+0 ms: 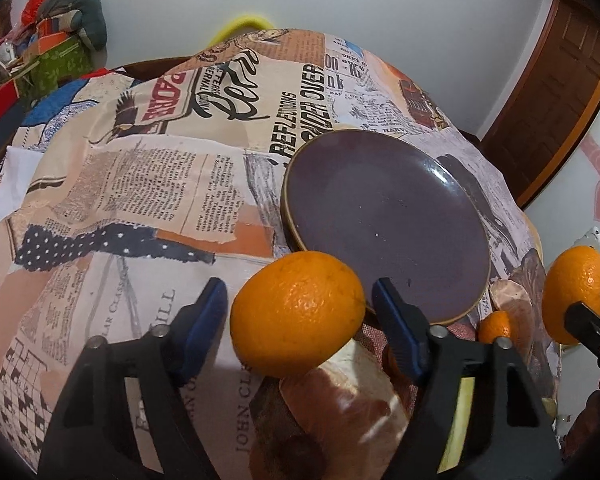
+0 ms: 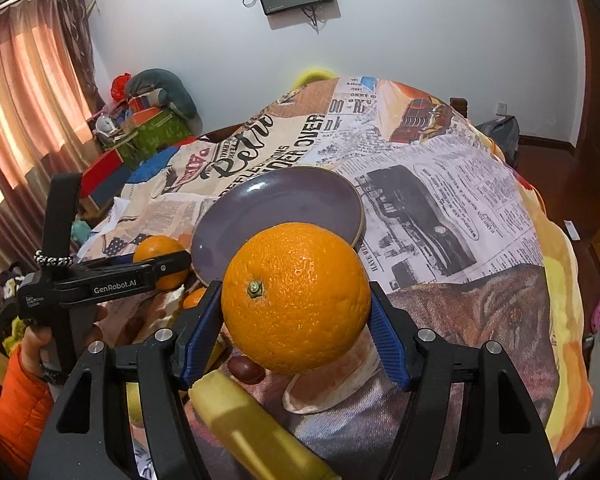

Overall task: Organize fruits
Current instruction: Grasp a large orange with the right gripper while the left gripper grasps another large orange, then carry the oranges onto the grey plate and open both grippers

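A purple plate [image 1: 388, 224] lies empty on the newspaper-print cloth; it also shows in the right wrist view [image 2: 284, 208]. My left gripper [image 1: 300, 312] is open around an orange [image 1: 296, 312] beside the plate's near rim; there is a gap at the left pad. My right gripper [image 2: 296, 312] is shut on a second orange [image 2: 296, 298] and holds it above the cloth, near the plate's front edge. That orange shows at the right in the left wrist view [image 1: 574, 292]. A small orange [image 1: 496, 326] lies on the cloth between the grippers.
A yellow banana [image 2: 244, 428] and a dark red fruit [image 2: 246, 368] lie under my right gripper. Boxes and a cushion [image 2: 156, 116] stand at the far left. The cloth's right edge [image 2: 560, 280] drops to a wooden floor.
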A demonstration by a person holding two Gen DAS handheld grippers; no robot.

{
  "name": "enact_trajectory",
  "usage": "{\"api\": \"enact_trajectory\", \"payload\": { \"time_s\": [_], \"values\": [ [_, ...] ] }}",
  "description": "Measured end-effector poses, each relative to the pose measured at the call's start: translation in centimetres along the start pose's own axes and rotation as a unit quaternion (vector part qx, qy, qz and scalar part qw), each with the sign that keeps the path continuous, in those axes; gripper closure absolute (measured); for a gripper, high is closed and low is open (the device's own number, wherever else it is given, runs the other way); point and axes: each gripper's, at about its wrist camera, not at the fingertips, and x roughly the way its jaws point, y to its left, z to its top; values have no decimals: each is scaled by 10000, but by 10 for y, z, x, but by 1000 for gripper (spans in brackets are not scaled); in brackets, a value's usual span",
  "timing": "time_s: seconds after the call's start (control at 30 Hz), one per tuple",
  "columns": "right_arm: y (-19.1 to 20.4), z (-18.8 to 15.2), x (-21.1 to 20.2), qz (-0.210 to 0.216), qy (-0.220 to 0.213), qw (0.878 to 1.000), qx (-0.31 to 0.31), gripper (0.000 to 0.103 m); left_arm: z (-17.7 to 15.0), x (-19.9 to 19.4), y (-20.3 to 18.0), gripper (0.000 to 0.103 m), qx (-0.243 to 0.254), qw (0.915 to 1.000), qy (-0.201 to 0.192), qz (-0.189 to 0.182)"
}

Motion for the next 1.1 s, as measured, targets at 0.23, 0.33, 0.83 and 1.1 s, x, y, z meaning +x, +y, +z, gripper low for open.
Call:
{"api": "enact_trajectory", "payload": {
  "time_s": [0.23,0.33,0.83,1.1],
  "values": [
    [-3,2,-2,-15,-20,10000,33,37,-1,-1,1,41,-10,10000,39,-29],
    [-3,5,-5,-26,-74,10000,16,37,-1,-7,-1,41,46,10000,-7,68],
    [6,46,-22,-120,-681,9967,-429,37,42,-66,-21,41,295,9957,-883,31],
    [1,74,-5,-210,-872,9945,-543,37,72,-74,-34,41,409,9914,-1241,-72]
  ]
}}
